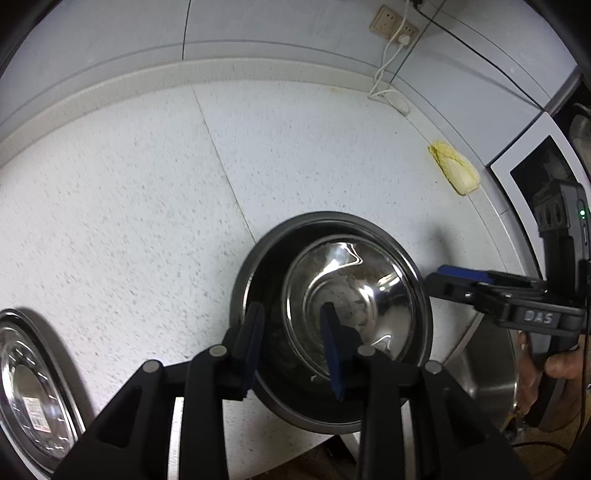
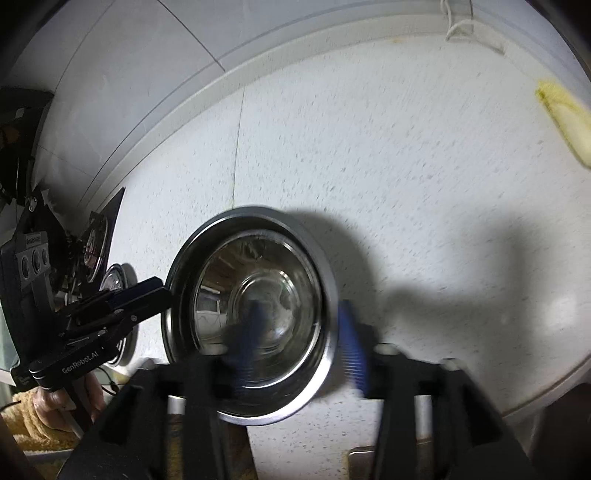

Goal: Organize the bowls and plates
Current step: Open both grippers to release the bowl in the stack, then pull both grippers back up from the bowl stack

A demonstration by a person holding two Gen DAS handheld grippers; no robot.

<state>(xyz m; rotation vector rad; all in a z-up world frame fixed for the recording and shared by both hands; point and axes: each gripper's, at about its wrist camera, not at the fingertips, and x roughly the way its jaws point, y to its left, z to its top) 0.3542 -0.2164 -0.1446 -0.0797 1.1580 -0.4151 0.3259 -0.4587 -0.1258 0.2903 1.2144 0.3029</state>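
Note:
A steel bowl (image 1: 332,317) sits on the white speckled counter, with a smaller shiny bowl (image 1: 351,306) nested inside it. My left gripper (image 1: 293,347) is open and straddles the bowl's near-left rim, one finger outside, one inside. My right gripper (image 2: 301,343) is open and straddles the bowl's (image 2: 251,314) right rim; its image is motion-blurred. Each gripper shows in the other's view: the right one (image 1: 458,282) at the bowl's right, the left one (image 2: 147,295) at its left. A steel plate (image 1: 29,391) lies at the far left.
A pale yellow cabbage piece (image 1: 456,170) lies by the back wall. A white cable (image 1: 386,70) runs from a wall socket (image 1: 393,26). A large steel pot (image 1: 487,380) is at the right. The counter's front edge (image 2: 535,402) is close.

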